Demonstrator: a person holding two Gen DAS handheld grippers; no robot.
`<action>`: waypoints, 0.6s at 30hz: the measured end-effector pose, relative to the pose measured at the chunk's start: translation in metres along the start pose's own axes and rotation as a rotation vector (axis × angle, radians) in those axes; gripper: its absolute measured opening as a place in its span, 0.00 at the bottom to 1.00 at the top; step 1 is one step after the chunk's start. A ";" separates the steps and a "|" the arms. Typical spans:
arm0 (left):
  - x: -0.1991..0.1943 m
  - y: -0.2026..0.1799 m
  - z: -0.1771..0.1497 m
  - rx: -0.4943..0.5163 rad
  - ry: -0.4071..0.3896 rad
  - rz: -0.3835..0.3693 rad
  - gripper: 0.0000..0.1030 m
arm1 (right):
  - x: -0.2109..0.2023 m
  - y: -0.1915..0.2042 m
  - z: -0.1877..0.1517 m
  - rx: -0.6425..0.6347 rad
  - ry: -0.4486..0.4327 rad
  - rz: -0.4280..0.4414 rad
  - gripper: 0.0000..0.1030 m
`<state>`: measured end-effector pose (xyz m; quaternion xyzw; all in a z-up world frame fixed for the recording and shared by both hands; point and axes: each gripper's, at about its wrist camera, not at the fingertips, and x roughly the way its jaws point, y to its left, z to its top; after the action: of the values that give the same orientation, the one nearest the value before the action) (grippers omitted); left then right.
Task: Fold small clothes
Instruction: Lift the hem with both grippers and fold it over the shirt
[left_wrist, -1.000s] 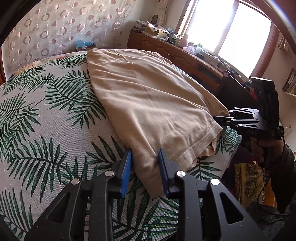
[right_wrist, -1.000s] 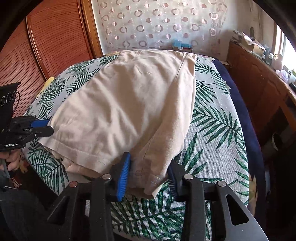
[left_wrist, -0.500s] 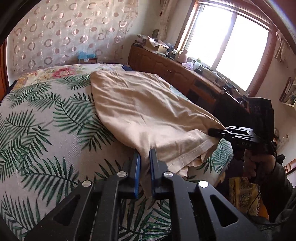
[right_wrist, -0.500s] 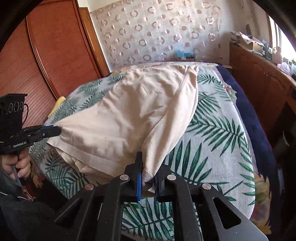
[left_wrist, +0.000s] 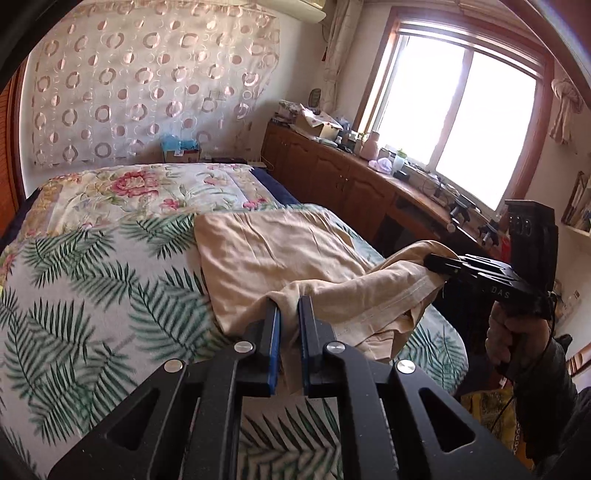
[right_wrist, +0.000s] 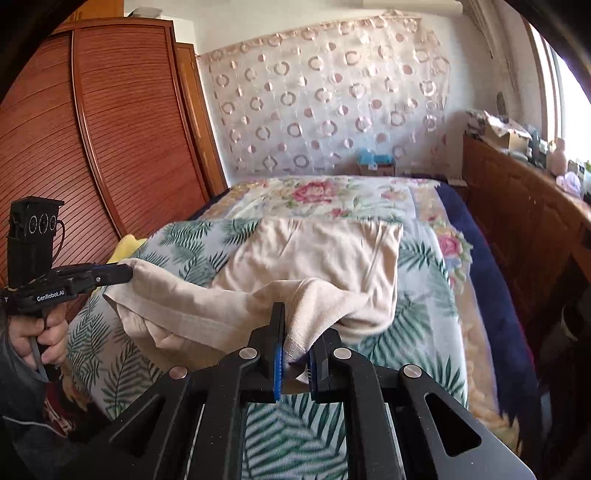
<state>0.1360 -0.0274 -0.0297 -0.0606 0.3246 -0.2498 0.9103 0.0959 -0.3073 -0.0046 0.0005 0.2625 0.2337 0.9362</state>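
A beige garment (left_wrist: 266, 254) lies on the bed; it also shows in the right wrist view (right_wrist: 317, 251). My left gripper (left_wrist: 287, 314) is shut on its near left hem corner and holds it lifted off the bed. My right gripper (right_wrist: 295, 332) is shut on the near right hem corner, also lifted. The hem hangs stretched between them, folding toward the far end. The right gripper appears in the left wrist view (left_wrist: 439, 264), the left gripper in the right wrist view (right_wrist: 123, 273).
The bed (left_wrist: 92, 295) has a palm-leaf cover and a floral quilt (right_wrist: 325, 195) at the far end. A wooden cabinet (left_wrist: 351, 184) with clutter runs along the right under a window. A wooden wardrobe (right_wrist: 92, 147) stands on the left.
Both grippers closed on the near hem corners and raised them off the bed, carrying the hem up and toward the far end.
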 end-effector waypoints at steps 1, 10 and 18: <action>0.003 0.003 0.006 -0.001 -0.002 0.003 0.10 | 0.005 -0.001 0.006 -0.005 -0.005 -0.004 0.10; 0.056 0.028 0.065 0.003 0.001 0.037 0.10 | 0.067 -0.024 0.042 -0.011 -0.002 -0.025 0.10; 0.114 0.054 0.102 0.017 0.025 0.077 0.10 | 0.113 -0.042 0.064 -0.018 0.004 -0.042 0.10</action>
<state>0.2971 -0.0424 -0.0288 -0.0373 0.3360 -0.2181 0.9155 0.2307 -0.2878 -0.0105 -0.0138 0.2623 0.2164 0.9403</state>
